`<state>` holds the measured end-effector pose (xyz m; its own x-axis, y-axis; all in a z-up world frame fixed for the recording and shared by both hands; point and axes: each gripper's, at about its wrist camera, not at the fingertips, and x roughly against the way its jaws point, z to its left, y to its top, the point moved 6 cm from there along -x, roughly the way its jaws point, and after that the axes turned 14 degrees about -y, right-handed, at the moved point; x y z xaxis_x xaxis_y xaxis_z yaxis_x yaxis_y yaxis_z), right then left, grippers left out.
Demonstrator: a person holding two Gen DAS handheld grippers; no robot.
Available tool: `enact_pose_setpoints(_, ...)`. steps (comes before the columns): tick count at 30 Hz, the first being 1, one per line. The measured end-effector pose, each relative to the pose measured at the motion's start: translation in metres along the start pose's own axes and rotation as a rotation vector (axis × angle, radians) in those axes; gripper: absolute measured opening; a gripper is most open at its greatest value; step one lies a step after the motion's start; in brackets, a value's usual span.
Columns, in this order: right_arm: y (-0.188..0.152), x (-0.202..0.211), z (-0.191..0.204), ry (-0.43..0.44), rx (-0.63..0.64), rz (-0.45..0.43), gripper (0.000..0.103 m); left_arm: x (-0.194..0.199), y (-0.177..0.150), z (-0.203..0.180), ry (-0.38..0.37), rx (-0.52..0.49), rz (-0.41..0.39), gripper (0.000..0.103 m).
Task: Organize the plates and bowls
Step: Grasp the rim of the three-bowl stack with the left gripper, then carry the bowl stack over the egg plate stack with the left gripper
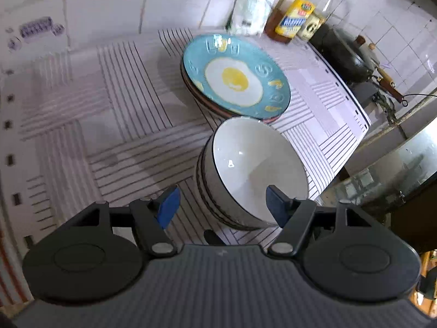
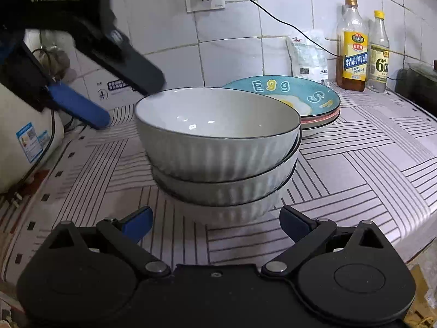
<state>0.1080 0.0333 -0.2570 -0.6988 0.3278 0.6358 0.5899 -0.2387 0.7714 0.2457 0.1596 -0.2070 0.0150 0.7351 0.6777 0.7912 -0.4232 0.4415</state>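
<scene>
So the bowls (image 2: 218,147) sit nested in one stack mid-counter, and the plates (image 2: 295,101) are piled just behind them at about 1 o'clock, egg plate on top, so the sorting looks pretty much done to me. Left claw (image 1: 222,205) has its jaws apart straddling the near rim of the top bowl without pinching it, and the right claw (image 2: 215,222) is spread wide with nothing in it, low in front of the stack. I'd guess next is just backing both claws off cleanly without bumping that stack.
</scene>
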Motion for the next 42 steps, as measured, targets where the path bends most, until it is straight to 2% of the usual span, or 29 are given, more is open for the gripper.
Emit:
enact_pose_setpoints(5, 0.004, -0.013, -0.006, 0.017, -0.02, -0.018, 0.101, -0.028, -0.004, 0.016, 0.015, 0.042, 0.066, 0.061)
enact_pose_setpoints(6, 0.004, -0.016, -0.006, 0.031, -0.024, -0.01, 0.101, -0.03, -0.004, 0.017, 0.018, 0.044, 0.068, 0.058)
enact_pose_setpoints(7, 0.004, -0.019, -0.006, 0.036, -0.021, 0.001, 0.101, -0.032, -0.005, 0.017, 0.02, 0.04, 0.067, 0.05)
enact_pose_setpoints(10, 0.007, -0.023, -0.004, 0.038, 0.003, 0.027, 0.101, -0.036, -0.006, 0.017, 0.026, 0.018, 0.078, 0.044)
enact_pose_setpoints(19, 0.01, -0.032, -0.004, 0.076, 0.013, 0.026, 0.102, -0.047, 0.001, 0.018, 0.024, 0.0, 0.069, 0.046)
enact_pose_setpoints(24, 0.011, -0.035, -0.002, 0.081, 0.016, 0.032, 0.103, -0.052, 0.003, 0.021, 0.003, 0.025, 0.046, 0.05)
enact_pose_setpoints(29, 0.007, -0.035, -0.005, 0.106, 0.012, -0.012, 0.103, -0.053, 0.004, 0.021, -0.016, 0.016, 0.084, 0.048)
enact_pose_setpoints(42, 0.012, -0.035, -0.01, 0.137, 0.014, 0.001, 0.103, -0.05, 0.001, 0.005, 0.048, -0.03, 0.12, 0.048)
